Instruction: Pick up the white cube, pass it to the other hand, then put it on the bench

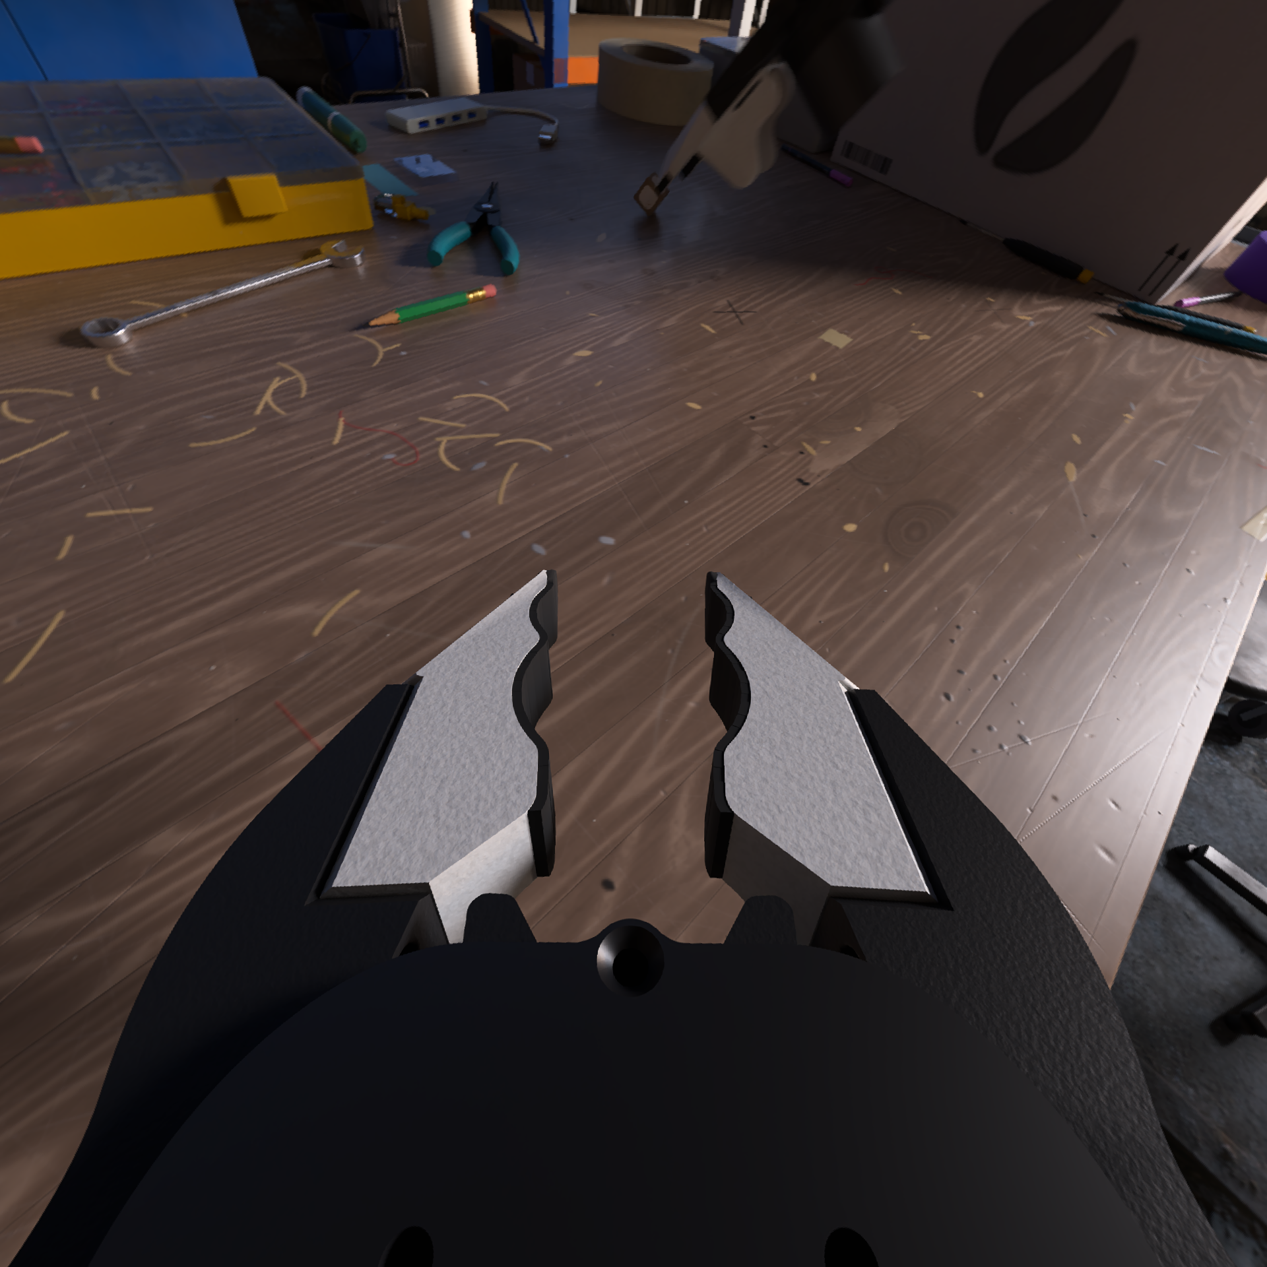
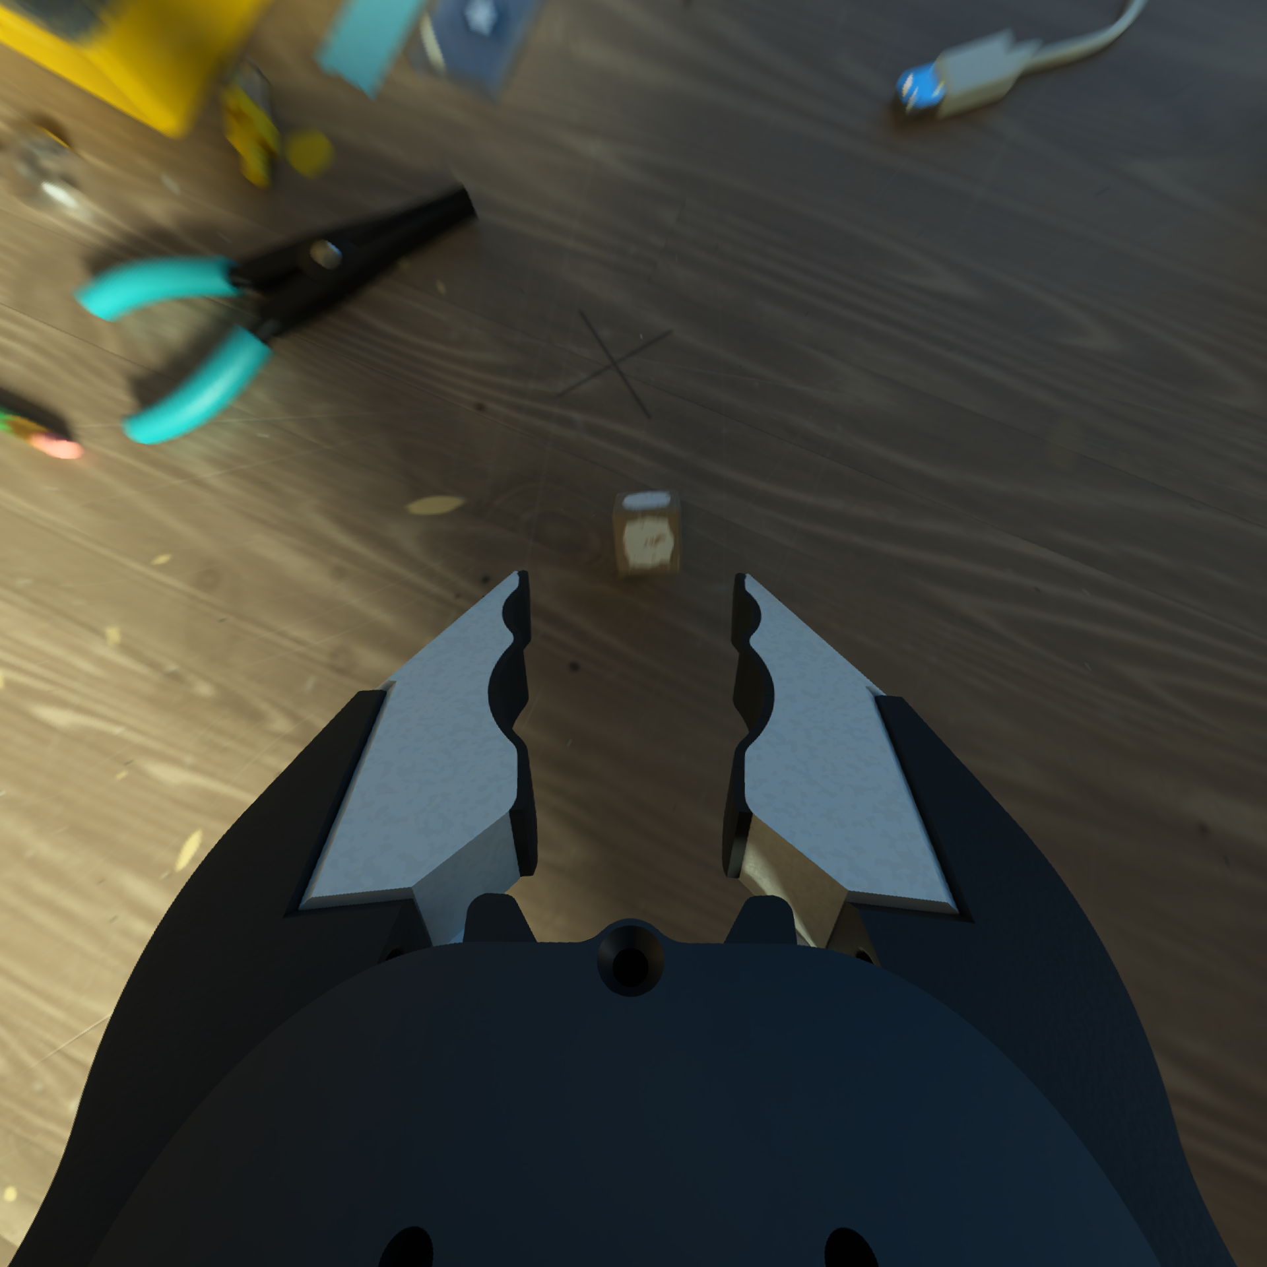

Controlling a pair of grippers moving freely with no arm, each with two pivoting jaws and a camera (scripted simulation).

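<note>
Right tool (image 2: 631,583) hung with jaws spread and empty above the white cube (image 2: 647,533) on the bench (image 2: 960,548); I judged it best to centre, descend squarely, then close. Left tool (image 1: 631,583) waited, parted and empty.

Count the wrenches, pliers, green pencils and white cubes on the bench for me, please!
wrench: 1
pliers: 1
green pencil: 1
white cube: 1
Total: 4
</note>
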